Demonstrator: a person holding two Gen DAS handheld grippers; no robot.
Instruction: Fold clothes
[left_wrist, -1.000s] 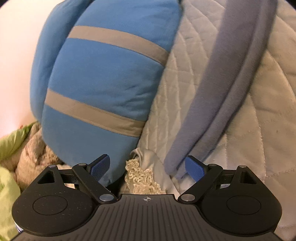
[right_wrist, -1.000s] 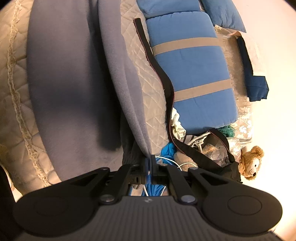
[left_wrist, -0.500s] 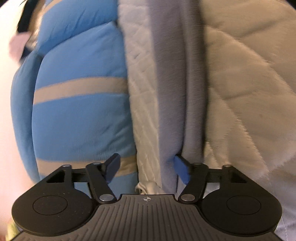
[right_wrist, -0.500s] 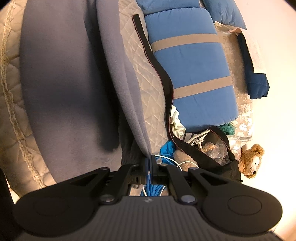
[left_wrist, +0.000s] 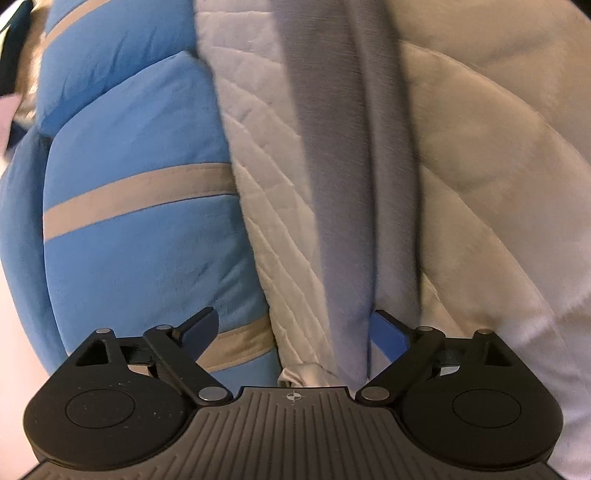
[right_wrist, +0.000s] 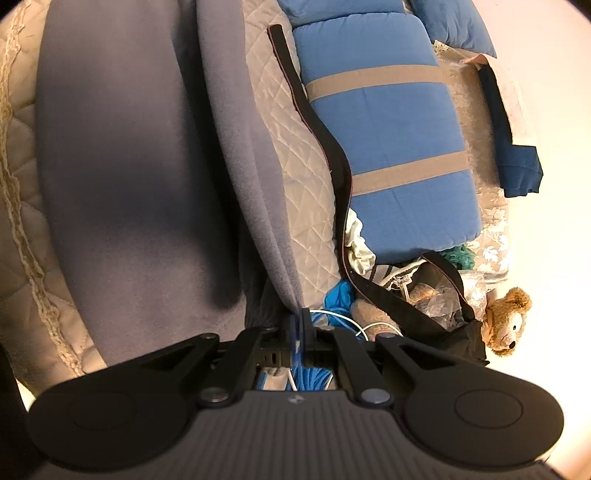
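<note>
Two grippers work one grey garment (right_wrist: 140, 177), which lies along the quilted bed cover (left_wrist: 480, 184). The right gripper (right_wrist: 298, 325) is pinched tight on the garment's edge, I'd judge to anchor that end. The left gripper (left_wrist: 295, 332) has its fingers spread wide around a narrow grey strip of the same cloth (left_wrist: 332, 166), apparently lining up to catch it for the fold. Just beside lies a blue pillow with tan stripes (left_wrist: 129, 184). A black strap (right_wrist: 325, 147), a bag of clutter (right_wrist: 436, 306) and a teddy bear (right_wrist: 506, 317) crowd the bed's side and could snag the cloth.
</note>
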